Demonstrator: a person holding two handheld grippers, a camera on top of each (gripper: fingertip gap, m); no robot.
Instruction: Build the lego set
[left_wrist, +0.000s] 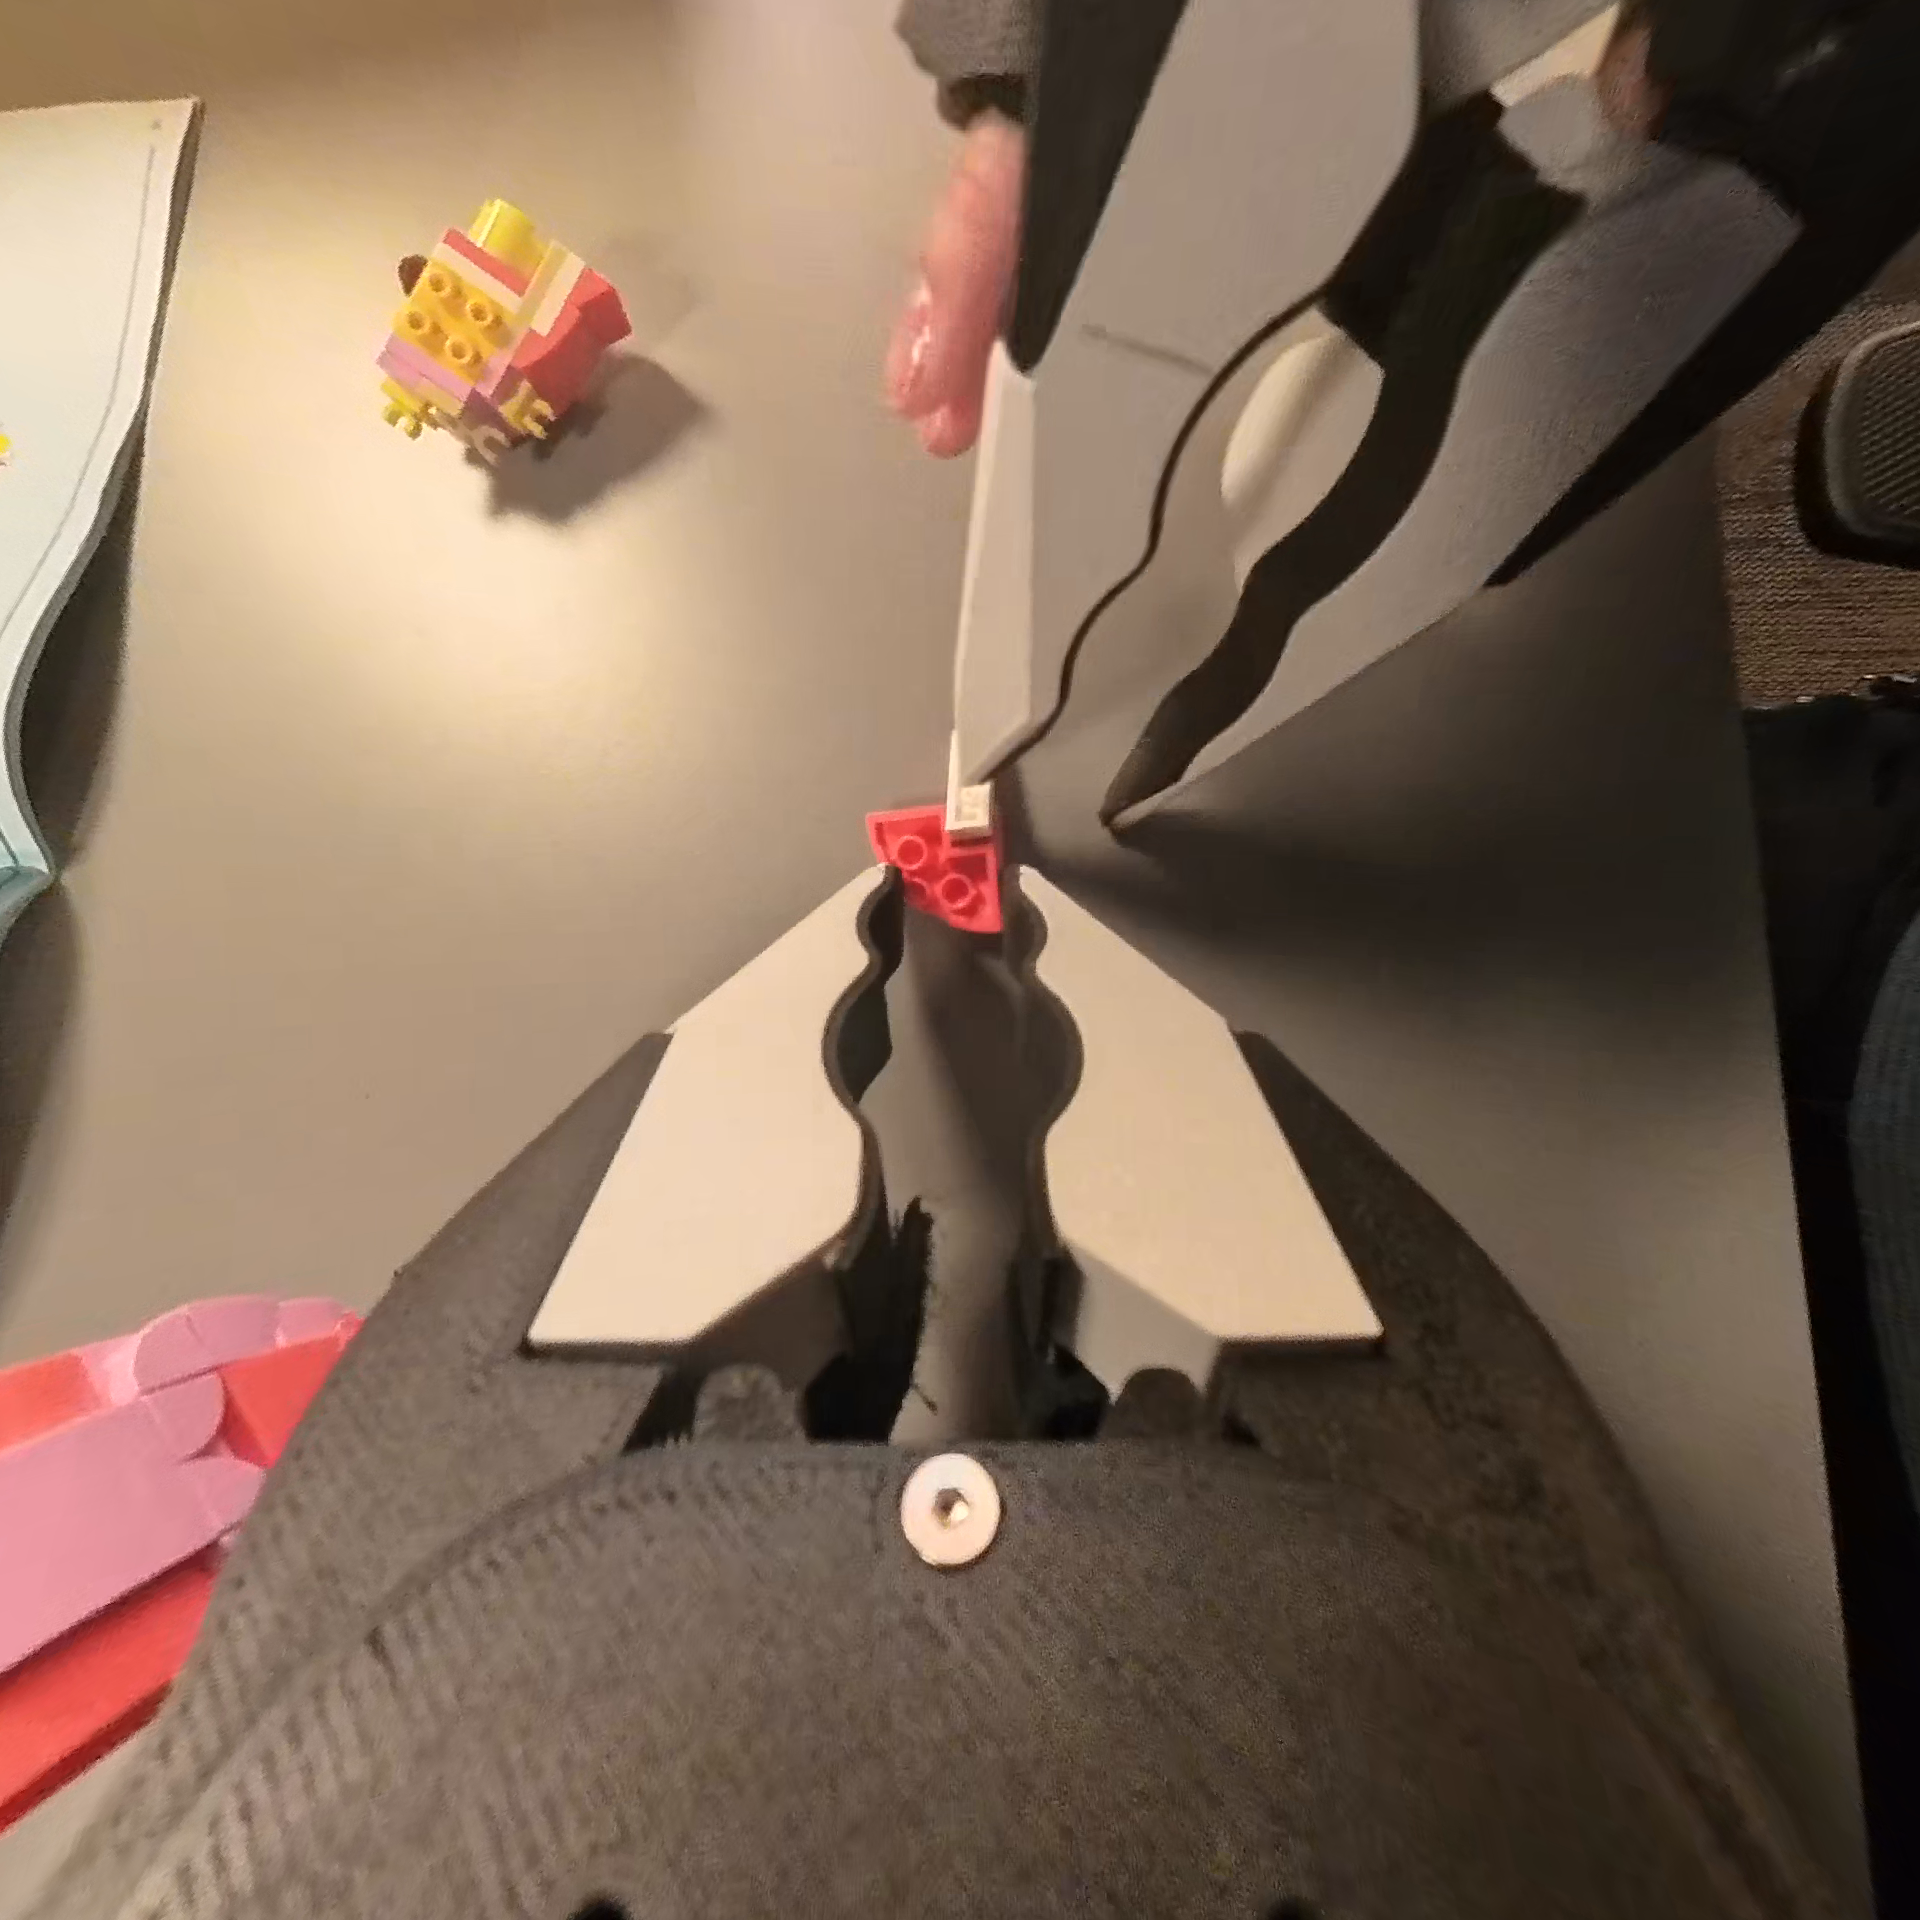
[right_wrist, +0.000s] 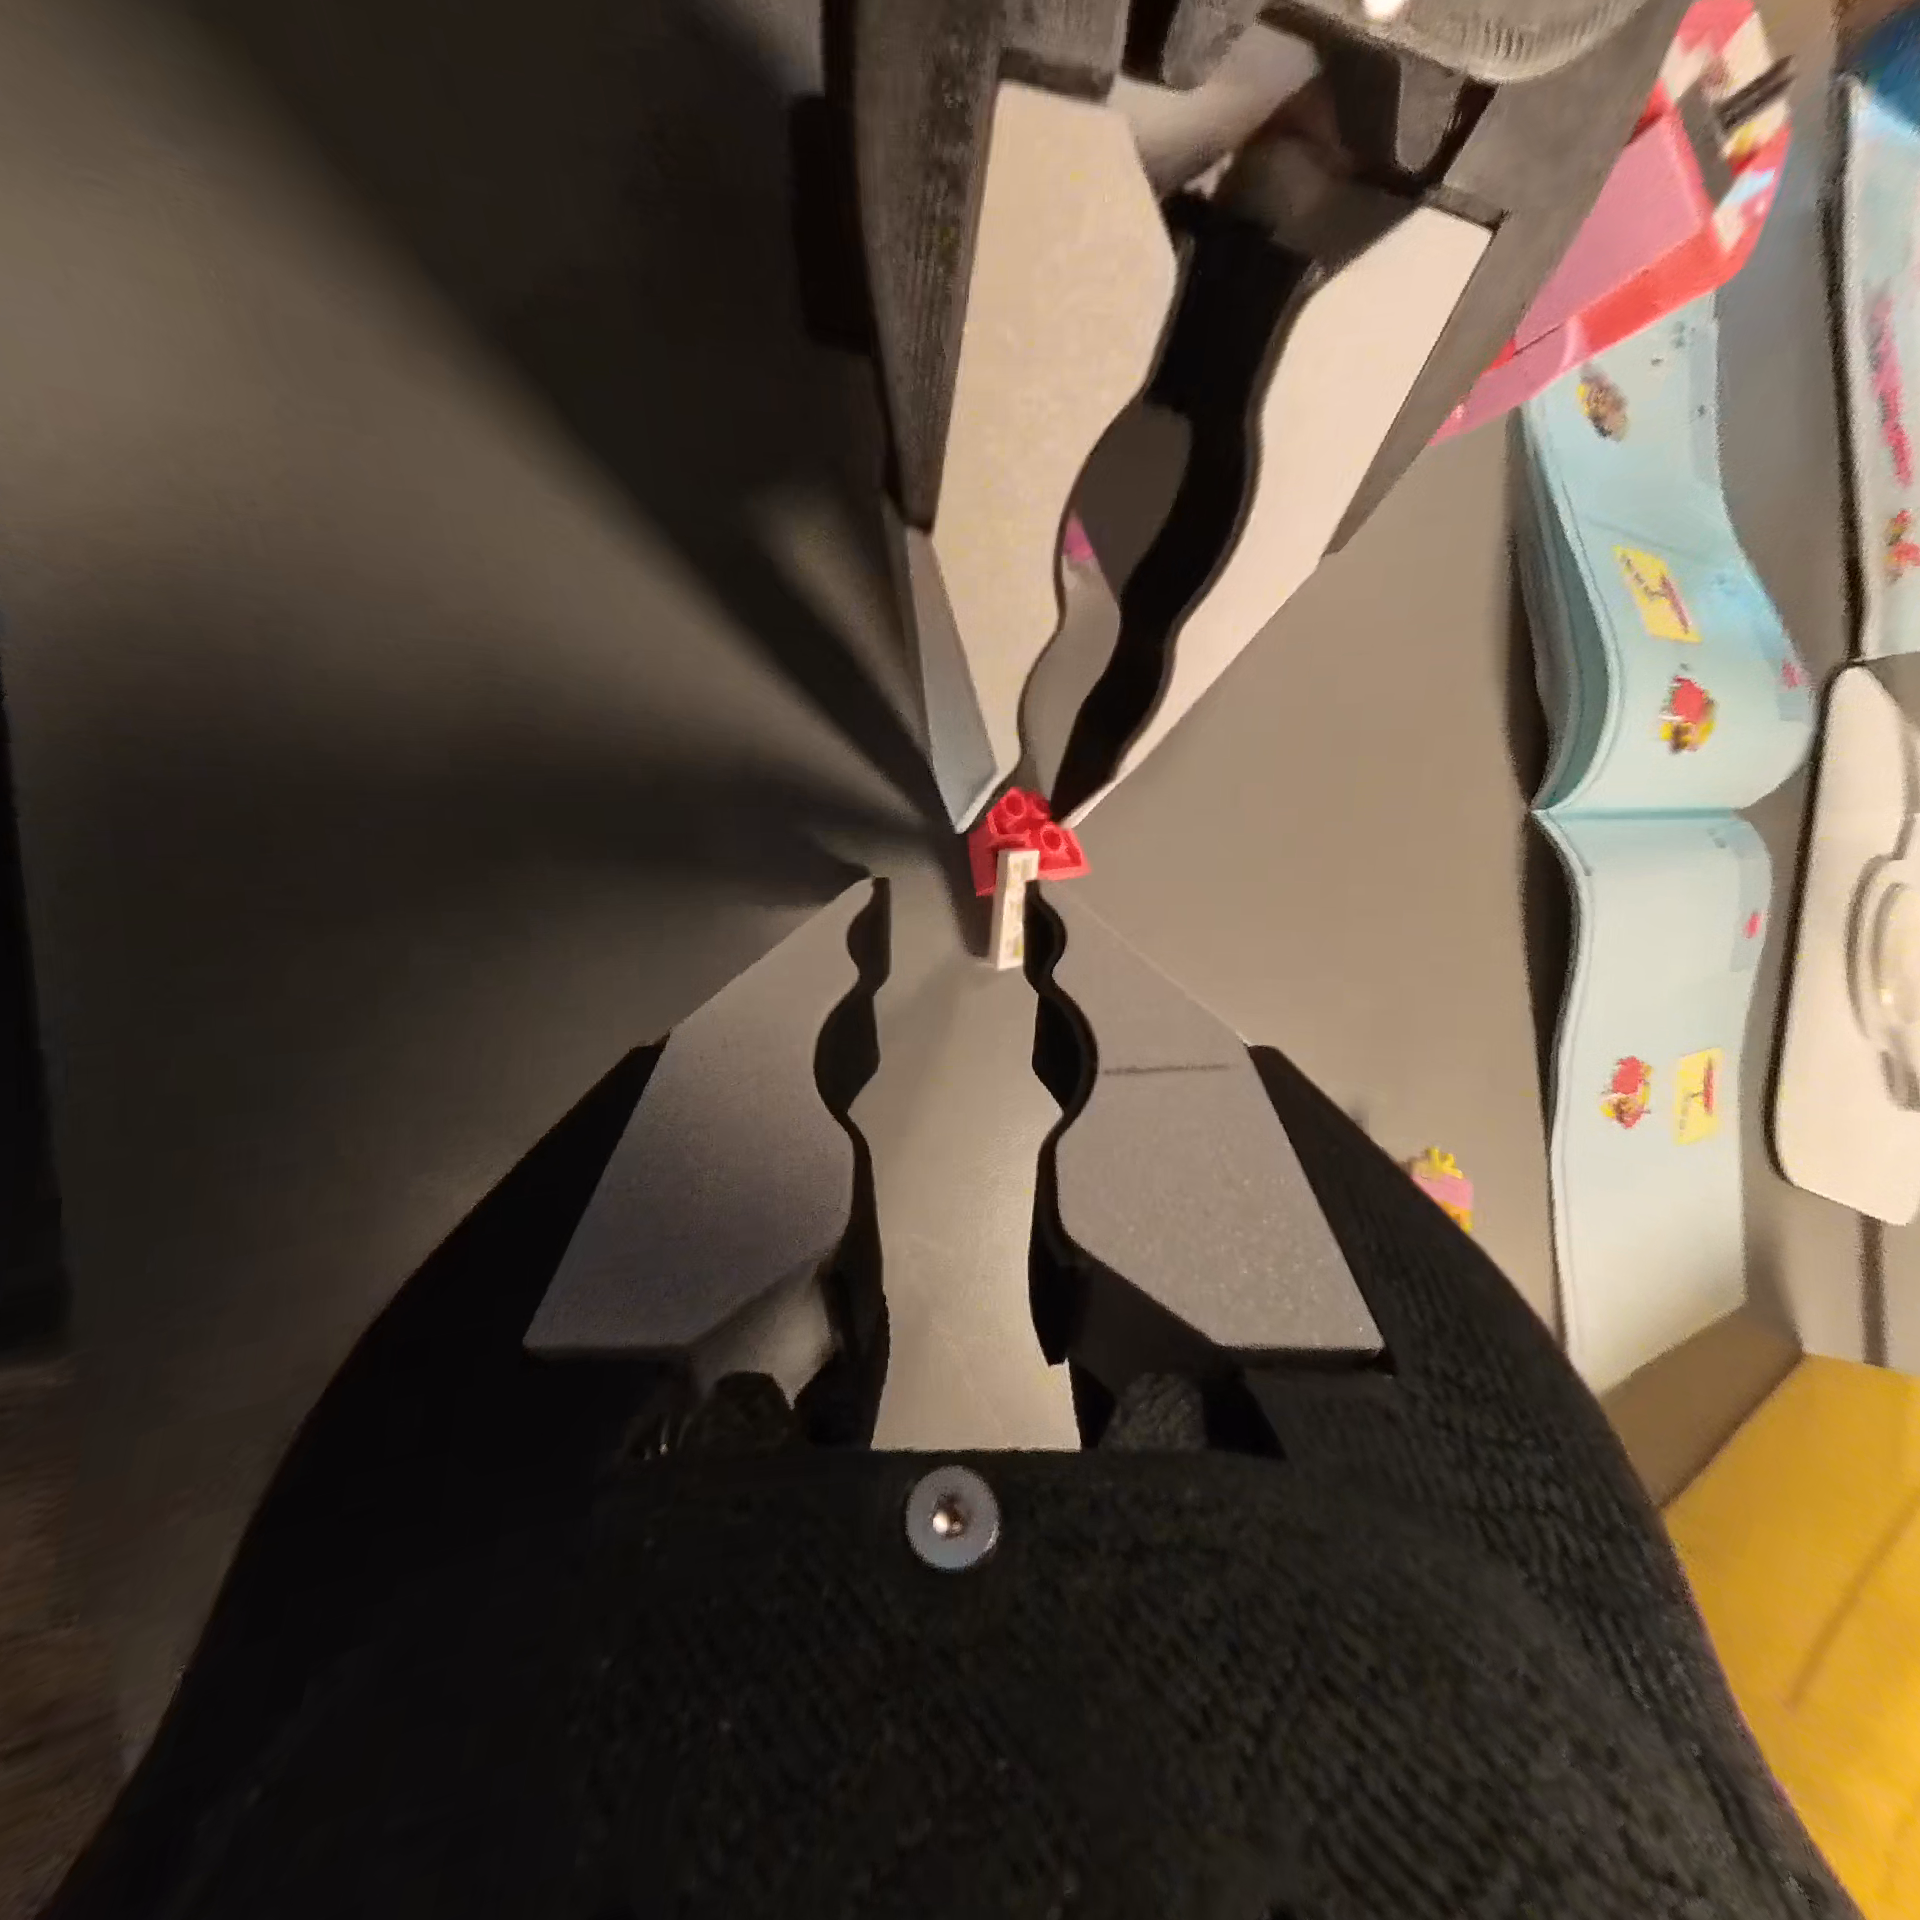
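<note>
In the left wrist view my left gripper is shut on a small red rounded brick plate and holds it above the grey table. A small white brick piece sits on the plate's far corner. My right gripper reaches in from above with its jaws apart; one fingertip touches the white piece. In the right wrist view my right gripper is open, and the white piece lies against its right finger only. The left gripper pinches the red plate from above.
A small pink, yellow and red brick model stands on the table to the far left. A light blue open booklet lies at the right. A large pink and red brick build is near my left gripper. A yellow surface lies past the table's edge.
</note>
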